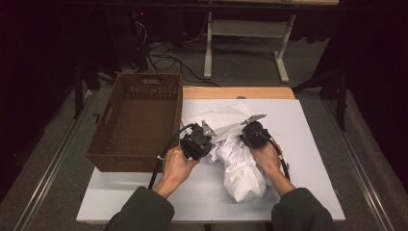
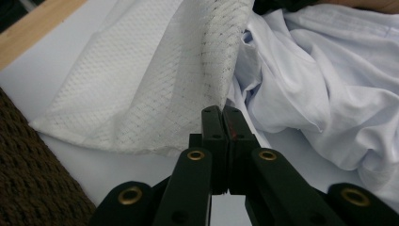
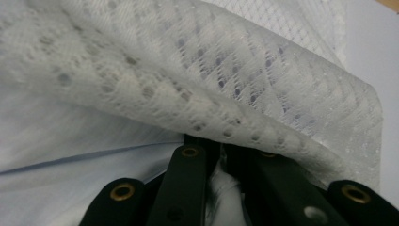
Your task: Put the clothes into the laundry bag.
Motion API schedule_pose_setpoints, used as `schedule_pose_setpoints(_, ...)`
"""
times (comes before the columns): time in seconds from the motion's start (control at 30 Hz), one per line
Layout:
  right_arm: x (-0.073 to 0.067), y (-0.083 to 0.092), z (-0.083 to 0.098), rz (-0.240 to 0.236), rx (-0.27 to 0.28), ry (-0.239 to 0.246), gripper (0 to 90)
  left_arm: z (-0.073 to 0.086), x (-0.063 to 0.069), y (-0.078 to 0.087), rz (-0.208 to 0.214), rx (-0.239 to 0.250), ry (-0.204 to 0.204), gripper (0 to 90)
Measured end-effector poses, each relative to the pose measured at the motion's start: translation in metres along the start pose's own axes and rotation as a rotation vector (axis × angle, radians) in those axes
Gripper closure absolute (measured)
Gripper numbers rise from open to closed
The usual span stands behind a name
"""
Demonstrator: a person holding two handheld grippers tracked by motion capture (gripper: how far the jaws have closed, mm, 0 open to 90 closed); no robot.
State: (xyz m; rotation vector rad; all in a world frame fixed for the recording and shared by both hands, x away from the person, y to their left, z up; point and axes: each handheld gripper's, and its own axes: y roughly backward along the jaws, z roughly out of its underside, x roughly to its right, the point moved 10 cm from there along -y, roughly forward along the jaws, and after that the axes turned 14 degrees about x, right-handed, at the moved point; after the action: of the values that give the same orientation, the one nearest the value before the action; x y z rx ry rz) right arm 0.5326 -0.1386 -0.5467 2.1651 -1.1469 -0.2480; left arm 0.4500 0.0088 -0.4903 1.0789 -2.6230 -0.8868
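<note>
1. Left gripper (image 2: 221, 115) jaws clenched on mesh bag (image 2: 155, 89) edge; right gripper (image 3: 221, 146) pinching mesh edge too.
2. Bag mouth held between both over white shirt (image 1: 240, 168), mid-table beside wicker basket (image 1: 139, 120).
3. Likely bagging step; next: draw mesh further over shirt, keeping edges taut.

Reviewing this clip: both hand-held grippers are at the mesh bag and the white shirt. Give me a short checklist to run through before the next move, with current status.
1. Left hand-held gripper shut on the mesh bag edge: ok.
2. Right hand-held gripper shut on mesh: jaws closed under the mesh, but the grip point is covered: cannot tell.
3. White shirt inside the bag: not ok, most of it lies outside on the table.
4. Bag mouth held open between the grippers: cannot tell.
5. Wicker basket within reach, beside the left hand: ok.
</note>
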Motion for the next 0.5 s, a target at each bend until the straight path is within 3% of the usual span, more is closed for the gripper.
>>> schedule_pose_setpoints(0.07,-0.003,0.001,-0.002,-0.012,0.001,0.007,83.5,0.004,-0.001,-0.005,0.008,-0.012,0.03,88.9)
schedule_pose_setpoints(0.17,-0.013,0.011,-0.006,-0.063,0.025,-0.003,70.2,0.008,-0.002,-0.012,0.014,-0.022,0.053,88.7)
schedule_pose_setpoints(0.3,-0.026,0.036,-0.013,-0.098,0.061,0.076,56.4,0.012,-0.001,-0.015,0.015,-0.028,0.06,88.6)
schedule_pose_setpoints(0.5,-0.051,0.064,-0.021,-0.183,0.131,0.114,46.0,0.012,-0.001,-0.013,0.013,-0.022,0.062,88.6)
